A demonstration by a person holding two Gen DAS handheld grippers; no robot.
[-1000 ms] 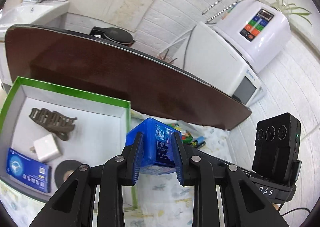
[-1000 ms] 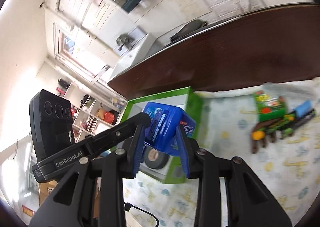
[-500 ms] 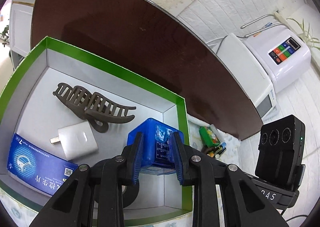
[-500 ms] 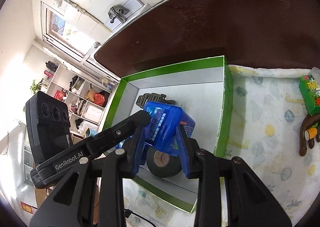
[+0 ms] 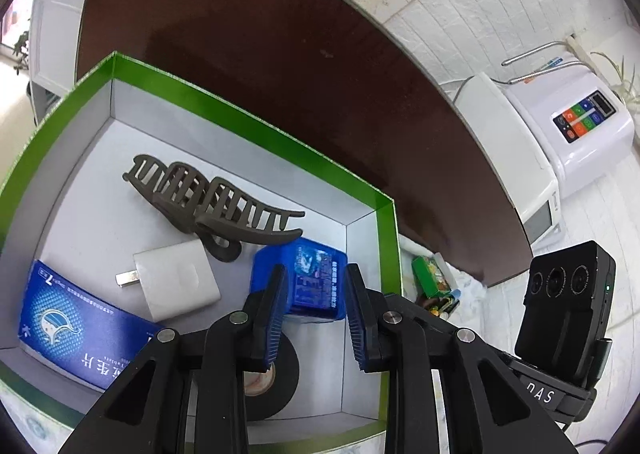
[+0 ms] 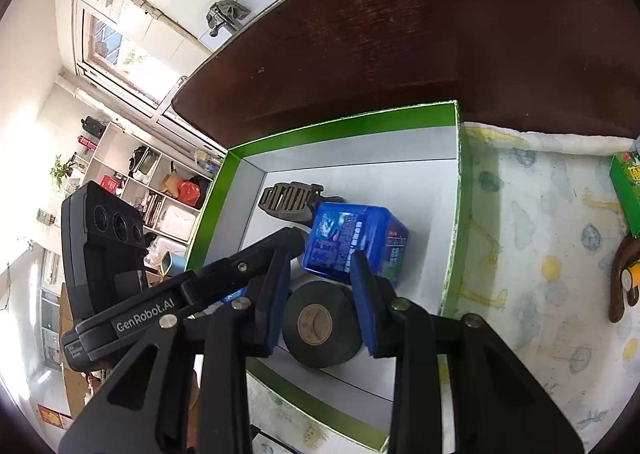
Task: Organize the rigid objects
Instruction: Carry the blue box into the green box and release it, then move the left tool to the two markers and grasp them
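A blue Mentos box [image 5: 310, 282] [image 6: 352, 242] lies on the floor of the green-rimmed white box [image 5: 248, 121] [image 6: 344, 125], near its right wall. My left gripper [image 5: 314, 286] is open just above it, jaws apart on either side. My right gripper [image 6: 320, 274] is also open, over the blue box and a black tape roll [image 6: 320, 324] [image 5: 276, 382]. Also in the box are a brown hair claw [image 5: 208, 201] [image 6: 292, 197], a white charger plug [image 5: 176, 282] and a blue carton [image 5: 76, 322].
The box sits on a patterned cloth [image 6: 540, 254] against a dark brown table edge [image 5: 320, 73]. A green packet [image 5: 430, 278] [image 6: 626, 185] and a brown toy [image 6: 624, 278] lie right of the box. A white appliance [image 5: 560, 133] stands at the far right.
Both grippers lowered the blue Mentos box into the green box and opened. The box now rests on the floor beside the hair claw and tape roll.
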